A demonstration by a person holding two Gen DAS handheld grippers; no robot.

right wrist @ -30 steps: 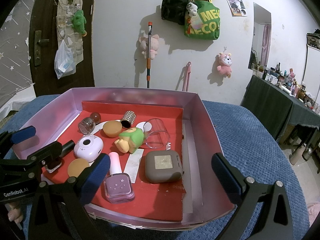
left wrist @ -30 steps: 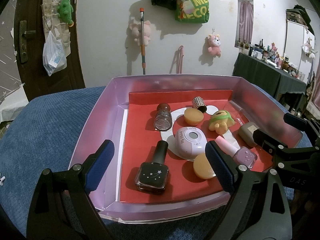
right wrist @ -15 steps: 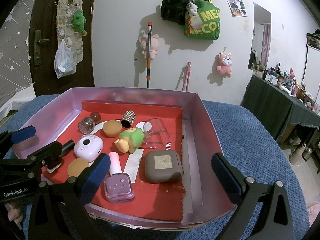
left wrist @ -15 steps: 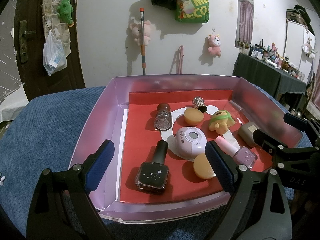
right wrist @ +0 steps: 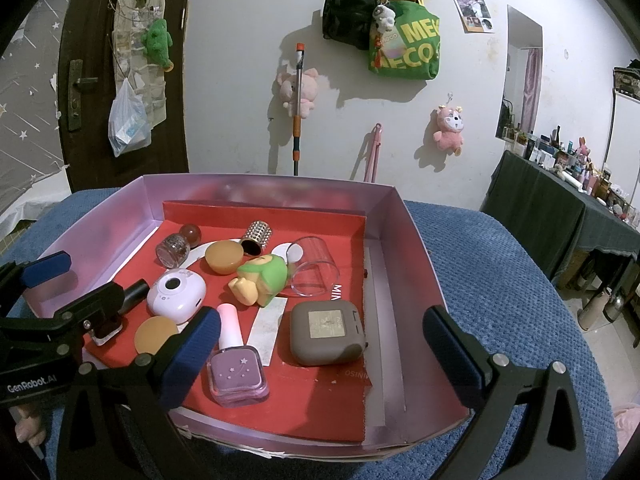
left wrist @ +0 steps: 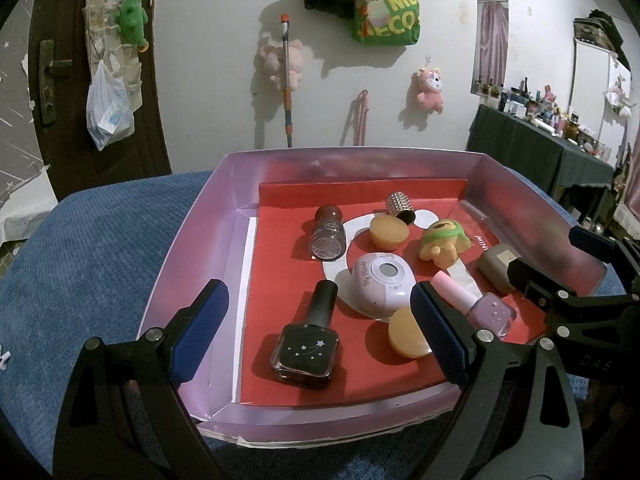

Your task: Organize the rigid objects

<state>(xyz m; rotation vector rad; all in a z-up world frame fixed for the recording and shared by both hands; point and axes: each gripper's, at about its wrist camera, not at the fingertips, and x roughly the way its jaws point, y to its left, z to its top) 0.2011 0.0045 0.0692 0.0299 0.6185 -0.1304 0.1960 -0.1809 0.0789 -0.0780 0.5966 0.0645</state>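
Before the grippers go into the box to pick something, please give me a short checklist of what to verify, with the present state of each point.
1. Left gripper open and empty: ok.
2. Right gripper open and empty: ok.
3. Black nail polish bottle lies flat between the left fingers' line, nothing on top: ok.
4. Purple nail polish bottle free of neighbours: not ok, the right gripper's left finger overlaps it in view.
5. Clear glass stable: not ok, it lies on its side.
6. Box fixed on the blue cloth: cannot tell.
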